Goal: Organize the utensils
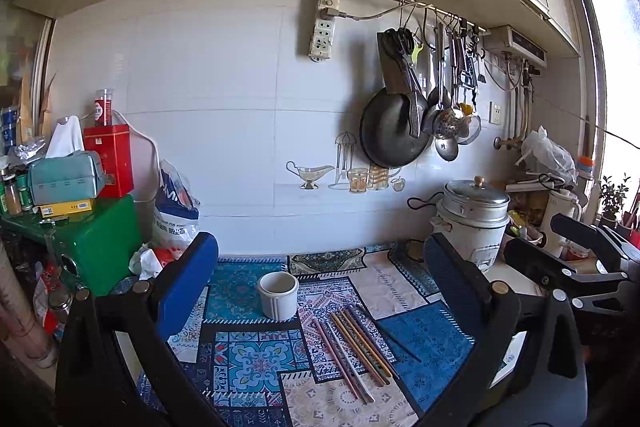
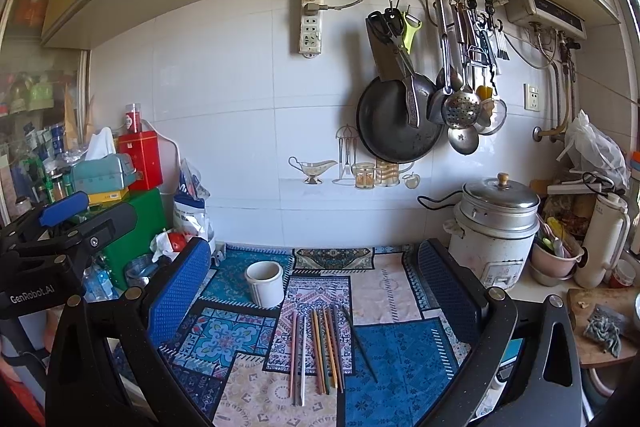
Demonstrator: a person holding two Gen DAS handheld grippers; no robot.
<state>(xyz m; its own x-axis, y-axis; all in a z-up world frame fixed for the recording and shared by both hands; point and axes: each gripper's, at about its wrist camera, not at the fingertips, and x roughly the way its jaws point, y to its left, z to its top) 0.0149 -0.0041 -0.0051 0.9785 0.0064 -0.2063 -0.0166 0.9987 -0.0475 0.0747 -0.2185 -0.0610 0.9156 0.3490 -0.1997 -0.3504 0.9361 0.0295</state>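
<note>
Left wrist view: the left gripper [image 1: 320,267] hangs above the patterned mat [image 1: 424,339], its blue-padded fingers [image 1: 188,279] spread wide with nothing between them. The chopsticks [image 1: 356,347] lie loose on the mat, below and between the fingers, fanned side by side. A white ceramic cup [image 1: 278,294] stands upright just beyond their far ends, to the left. The right gripper [image 1: 568,259] shows at the right edge.

Right wrist view: the right gripper [image 2: 314,279] is likewise spread wide and empty above the mat [image 2: 400,355]. The chopsticks [image 2: 324,351] lie between its fingers [image 2: 180,287], untouched, with the cup [image 2: 265,283] just behind them, left of centre. The left gripper [image 2: 64,219] sits at the left edge.
</note>
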